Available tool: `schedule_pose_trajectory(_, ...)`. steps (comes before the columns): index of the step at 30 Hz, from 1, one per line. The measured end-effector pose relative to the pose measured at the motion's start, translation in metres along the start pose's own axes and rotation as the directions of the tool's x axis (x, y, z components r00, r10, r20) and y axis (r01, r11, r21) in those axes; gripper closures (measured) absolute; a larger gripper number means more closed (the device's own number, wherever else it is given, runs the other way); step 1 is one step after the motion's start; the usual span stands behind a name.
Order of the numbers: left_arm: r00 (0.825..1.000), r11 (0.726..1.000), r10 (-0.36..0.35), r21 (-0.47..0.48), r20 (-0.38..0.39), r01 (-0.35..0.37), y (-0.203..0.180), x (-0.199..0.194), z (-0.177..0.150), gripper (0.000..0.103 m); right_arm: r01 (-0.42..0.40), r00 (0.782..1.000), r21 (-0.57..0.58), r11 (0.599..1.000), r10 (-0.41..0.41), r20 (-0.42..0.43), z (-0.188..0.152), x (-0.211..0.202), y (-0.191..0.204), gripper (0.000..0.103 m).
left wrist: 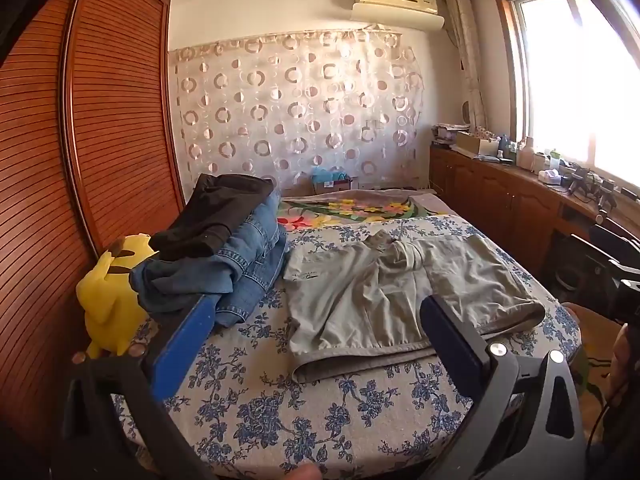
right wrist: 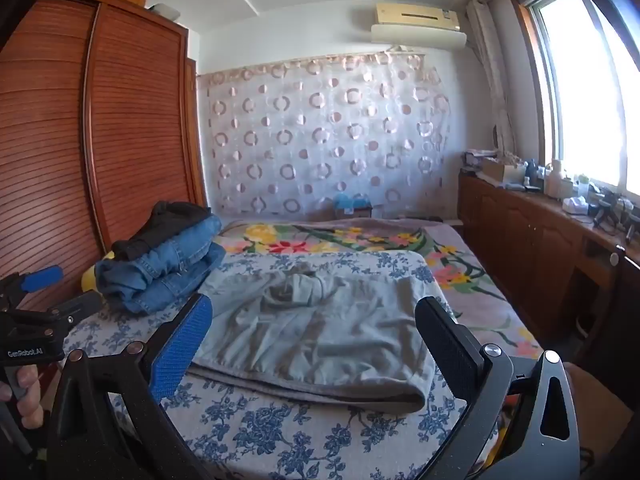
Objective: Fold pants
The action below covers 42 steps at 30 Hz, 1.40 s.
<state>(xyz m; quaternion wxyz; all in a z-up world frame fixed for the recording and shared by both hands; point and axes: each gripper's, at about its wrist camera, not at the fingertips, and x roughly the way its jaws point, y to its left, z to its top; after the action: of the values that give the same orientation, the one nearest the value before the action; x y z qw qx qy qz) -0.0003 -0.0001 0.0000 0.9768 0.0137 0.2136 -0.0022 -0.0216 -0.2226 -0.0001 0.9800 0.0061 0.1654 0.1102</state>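
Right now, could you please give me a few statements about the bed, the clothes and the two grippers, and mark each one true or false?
1. The grey pants lie spread on the blue floral sheet. True.
2. The left gripper is shut on the pants. False: it is open and holds nothing.
3. A black garment lies on top of the stacked blue jeans. True.
4. The yellow plush toy sits on the window side of the bed. False: it sits by the wooden wardrobe.
5. The right gripper is open, above the near edge of the pants. True.
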Motion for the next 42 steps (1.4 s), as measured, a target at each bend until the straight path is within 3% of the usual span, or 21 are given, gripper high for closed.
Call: schedule_pose_trajectory(42,1.0,1.0,0.005,0.006,-0.005,-0.005,0.0005,-0.0022,-0.004,0.0,0.0,1.0,-0.005,1.0,0.0,-0.007,-0.0001,-0.0045,0.0048,0.0)
